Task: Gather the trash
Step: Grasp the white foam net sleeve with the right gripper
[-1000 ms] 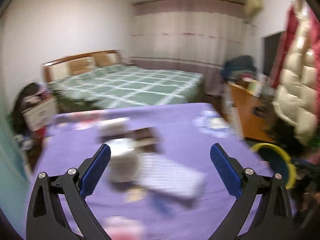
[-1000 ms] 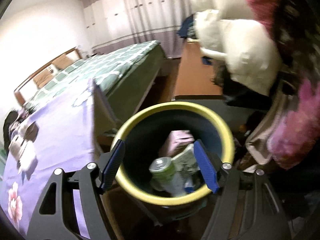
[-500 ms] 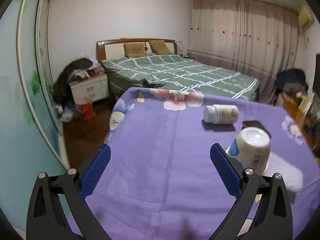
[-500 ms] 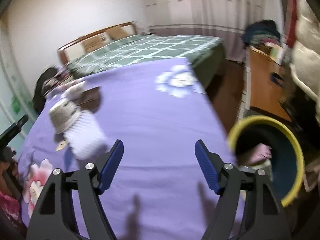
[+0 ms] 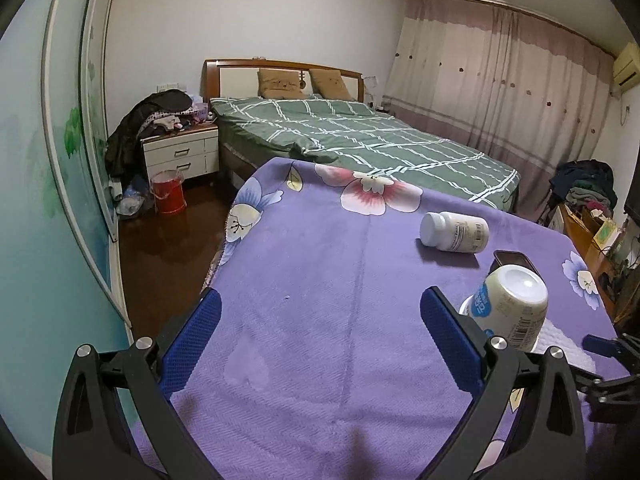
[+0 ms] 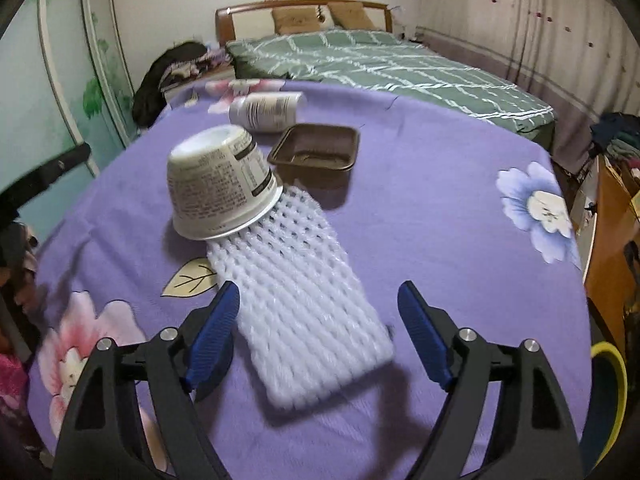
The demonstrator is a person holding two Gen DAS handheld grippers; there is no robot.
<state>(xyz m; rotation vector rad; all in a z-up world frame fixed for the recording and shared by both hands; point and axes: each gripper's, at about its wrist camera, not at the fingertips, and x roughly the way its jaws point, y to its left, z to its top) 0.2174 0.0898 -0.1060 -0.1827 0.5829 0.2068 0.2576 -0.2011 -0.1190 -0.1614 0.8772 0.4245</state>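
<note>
On the purple flowered table cloth (image 6: 420, 220) lie a white foam net sleeve (image 6: 308, 312), an upturned white paper cup (image 6: 222, 188) leaning on its far end, a brown plastic tray (image 6: 316, 152) and a white pill bottle (image 6: 266, 110) on its side. My right gripper (image 6: 320, 340) is open and empty, with the near end of the sleeve between its fingers. My left gripper (image 5: 320, 332) is open and empty above bare cloth; the cup (image 5: 508, 308) and the bottle (image 5: 454, 232) lie to its right.
A yellow-rimmed dark bin (image 6: 608, 392) stands off the table's right edge. A green checked bed (image 5: 360, 144) lies beyond the table, a nightstand (image 5: 180, 156) and red bucket (image 5: 168, 192) to the left, a wooden desk (image 6: 612, 216) to the right.
My right gripper has swung from over the bin back across the table to the foam sleeve. My left gripper has turned left and now holds still over bare cloth.
</note>
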